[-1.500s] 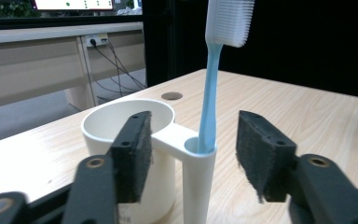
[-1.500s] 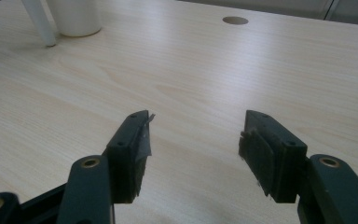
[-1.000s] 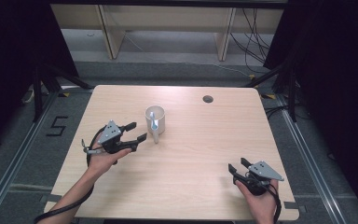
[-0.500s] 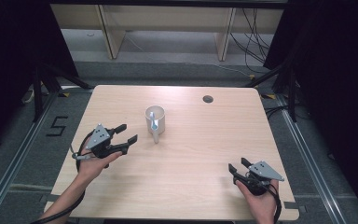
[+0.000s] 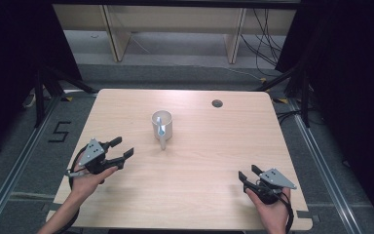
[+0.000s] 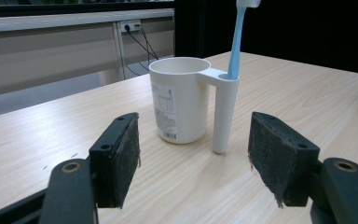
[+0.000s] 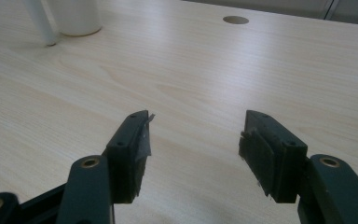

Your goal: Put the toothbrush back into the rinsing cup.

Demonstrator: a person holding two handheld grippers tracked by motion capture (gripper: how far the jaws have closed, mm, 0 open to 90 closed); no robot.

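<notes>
Since the earlier frames we had drawn the left tool [image 5: 121, 148] back from the mug toward the near left edge of the light wooden counter [image 5: 199, 195], while the right tool [image 5: 250, 175] had stayed where it was near the front right corner.

From the high view, the white plastic mug [image 5: 161, 125] stood upright a little left of the counter's middle, its tubular side handle pointing toward us. Through the left gripper view we saw that hollow handle [image 6: 224, 112] reach down to the counter like a post, with a light blue toothbrush [image 6: 237, 39] standing upright in it, bristle end up and cut by the top of the frame. A printed label [image 6: 164, 114] showed on the mug's wall. Our left tool's jaws stood wide apart with nothing between them, pointed at the mug and well short of it.

Our right tool's jaws were likewise spread and empty, low over bare wood. In the right gripper view the mug's base [image 7: 74, 18] sat far off at upper left, and a small round hole [image 7: 236, 20] lay in the counter toward the far edge.

Both hands held their tools from the near side, a black cable [image 5: 73, 168] looping at the left one.
</notes>
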